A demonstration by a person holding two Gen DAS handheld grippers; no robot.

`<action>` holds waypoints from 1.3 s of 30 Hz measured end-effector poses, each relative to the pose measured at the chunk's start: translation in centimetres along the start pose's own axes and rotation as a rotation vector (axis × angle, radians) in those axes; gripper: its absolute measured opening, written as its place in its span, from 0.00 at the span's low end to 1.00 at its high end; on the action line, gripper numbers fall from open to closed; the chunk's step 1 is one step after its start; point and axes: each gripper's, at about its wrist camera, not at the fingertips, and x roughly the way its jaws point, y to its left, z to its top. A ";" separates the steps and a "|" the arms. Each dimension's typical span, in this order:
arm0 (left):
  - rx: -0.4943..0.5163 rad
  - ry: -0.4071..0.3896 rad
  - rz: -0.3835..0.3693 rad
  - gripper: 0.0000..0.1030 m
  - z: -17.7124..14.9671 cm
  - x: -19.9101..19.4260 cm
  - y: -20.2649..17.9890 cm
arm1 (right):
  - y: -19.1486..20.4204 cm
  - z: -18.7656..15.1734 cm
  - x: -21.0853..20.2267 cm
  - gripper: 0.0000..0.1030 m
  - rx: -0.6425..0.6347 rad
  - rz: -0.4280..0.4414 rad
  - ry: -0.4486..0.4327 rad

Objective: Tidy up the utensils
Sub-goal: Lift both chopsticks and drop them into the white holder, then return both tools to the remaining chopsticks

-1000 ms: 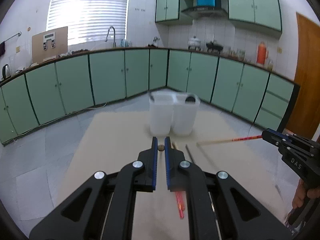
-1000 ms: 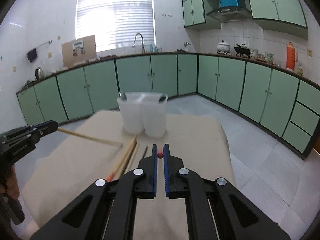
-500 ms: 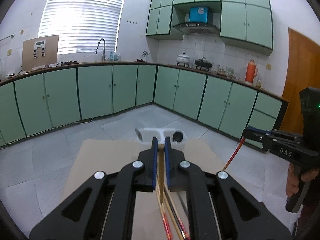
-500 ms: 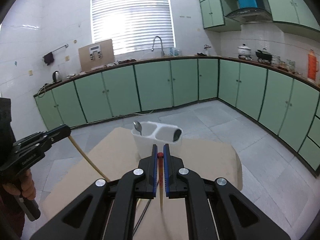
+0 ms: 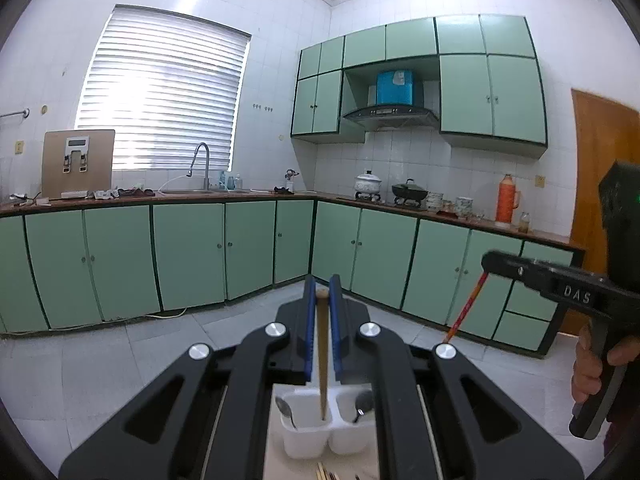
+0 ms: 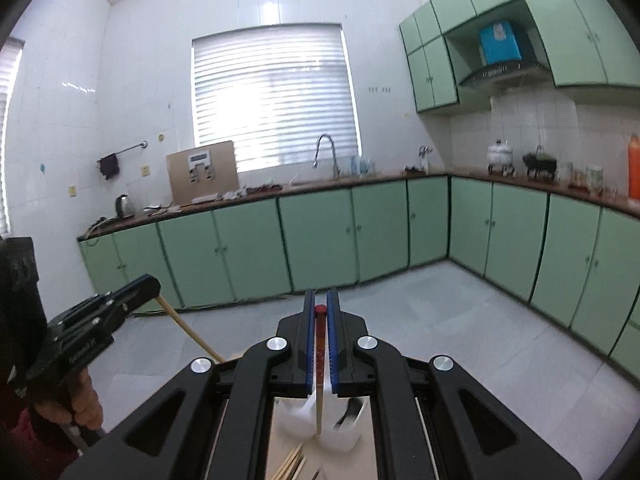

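My left gripper (image 5: 322, 285) is shut on a plain wooden chopstick (image 5: 322, 352) that hangs down with its tip over the left cup of a white two-cup utensil holder (image 5: 304, 442). My right gripper (image 6: 319, 300) is shut on a red-topped chopstick (image 6: 319, 372) that hangs down over the same holder (image 6: 340, 440). Each gripper shows in the other's view: the right one (image 5: 486, 262) at the right, the left one (image 6: 154, 286) at the left. Spoons (image 5: 285, 410) stand in both cups. Several loose chopsticks (image 6: 290, 464) lie on the table in front of the holder.
The holder stands on a beige table (image 6: 280, 452), mostly hidden by the gripper bodies. Green kitchen cabinets (image 5: 192, 256) and a tiled floor (image 5: 120, 360) lie beyond. A wooden door (image 5: 596, 184) is at the right.
Both grippers have risen and tilted up with their chopsticks, which now hang nearly upright over the holder. The holder has dropped to the bottom of both views.
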 end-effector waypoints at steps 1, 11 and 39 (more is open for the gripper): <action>0.006 0.003 0.007 0.06 0.0 1.1 -0.1 | -0.2 0.1 1.1 0.06 0.007 -0.004 0.001; 0.046 0.113 0.047 0.06 -3.9 10.2 0.6 | -1.6 -5.1 9.6 0.06 0.032 -0.005 0.135; 0.070 0.300 0.147 0.65 -21.6 -4.1 1.4 | 3.8 -25.5 -4.3 0.70 0.030 -0.291 0.191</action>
